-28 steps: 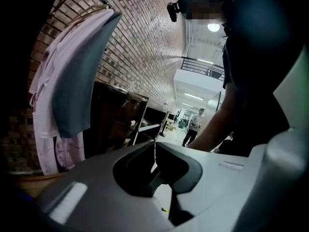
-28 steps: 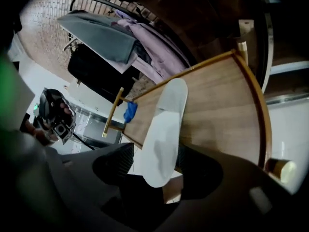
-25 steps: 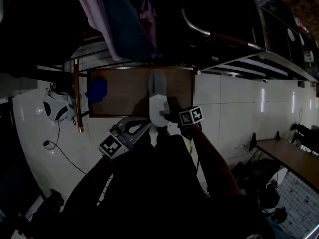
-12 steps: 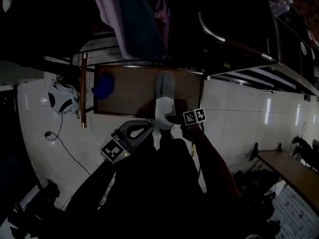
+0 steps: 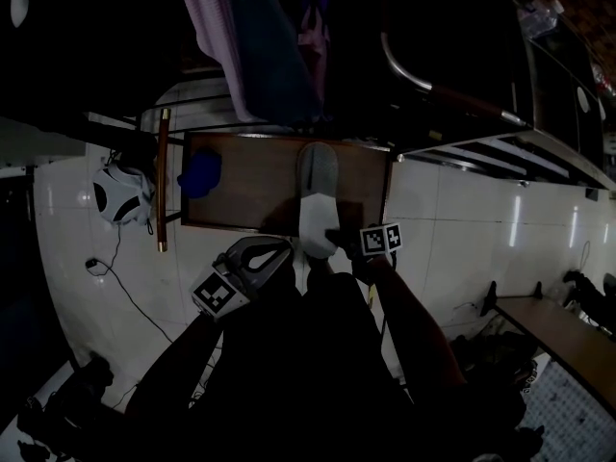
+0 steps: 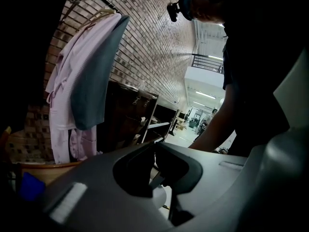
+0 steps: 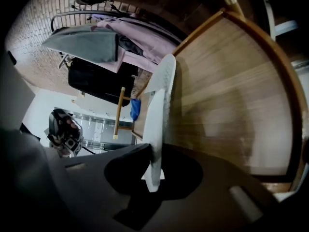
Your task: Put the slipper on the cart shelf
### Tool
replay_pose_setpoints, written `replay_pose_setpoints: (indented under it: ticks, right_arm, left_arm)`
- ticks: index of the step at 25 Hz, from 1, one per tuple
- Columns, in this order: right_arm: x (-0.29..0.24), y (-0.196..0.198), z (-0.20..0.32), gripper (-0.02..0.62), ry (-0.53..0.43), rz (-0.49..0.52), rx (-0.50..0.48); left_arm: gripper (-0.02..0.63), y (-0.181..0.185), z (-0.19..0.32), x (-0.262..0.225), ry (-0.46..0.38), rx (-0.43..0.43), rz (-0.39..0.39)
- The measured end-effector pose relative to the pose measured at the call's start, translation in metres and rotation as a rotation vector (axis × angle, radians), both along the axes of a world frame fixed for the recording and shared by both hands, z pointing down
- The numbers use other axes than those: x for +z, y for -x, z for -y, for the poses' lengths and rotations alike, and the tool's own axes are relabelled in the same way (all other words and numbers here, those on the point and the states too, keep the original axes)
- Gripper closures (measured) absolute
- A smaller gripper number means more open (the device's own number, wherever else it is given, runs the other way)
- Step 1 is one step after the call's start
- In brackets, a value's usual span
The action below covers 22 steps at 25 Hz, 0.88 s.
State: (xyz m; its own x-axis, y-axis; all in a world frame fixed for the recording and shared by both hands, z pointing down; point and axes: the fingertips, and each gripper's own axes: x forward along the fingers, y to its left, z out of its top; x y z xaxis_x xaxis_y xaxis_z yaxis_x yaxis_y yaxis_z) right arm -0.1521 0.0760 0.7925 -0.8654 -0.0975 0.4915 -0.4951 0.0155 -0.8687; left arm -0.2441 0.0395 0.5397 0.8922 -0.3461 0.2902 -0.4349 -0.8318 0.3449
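Got the slipper (image 5: pixel 316 195) on the cart shelf (image 5: pixel 250 186), a bit right of the middle, heel poking out past the near edge. Just been closing the right gripper (image 5: pixel 337 242), now pinching that heel end. Holding the left gripper (image 5: pixel 279 248) just off the near edge, jaws together on nothing. Also seeing a blue thing (image 5: pixel 198 172) by the left edge.

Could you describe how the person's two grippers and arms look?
Both grippers are grey moulded shells. The left gripper and right gripper each carry a cube of black-and-white square markers. Clothing looks dark; sleeves are too dim to judge. The right jaws have just closed further, on the white slipper.
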Motion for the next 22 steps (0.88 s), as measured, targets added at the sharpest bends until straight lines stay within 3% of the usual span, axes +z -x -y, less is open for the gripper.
replay_pose_setpoints:
  ticks: [7,12,22]
  right_arm:
    - [-0.041,-0.015,0.002,0.534,-0.1,0.028,0.036]
    - [-0.085,-0.024,0.011,0.534,-0.254,0.013,0.01]
    - [-0.196,-0.031,0.033,0.534,-0.554,0.012,0.051]
  left_arm:
    - [0.595,-0.018,0.003,-0.016,-0.039,0.048,-0.022]
    - [0.595,-0.031,0.006,-0.037,-0.081,0.077,-0.034]
    - [0.595,-0.038,0.008,-0.078,-0.153,0.087,-0.056]
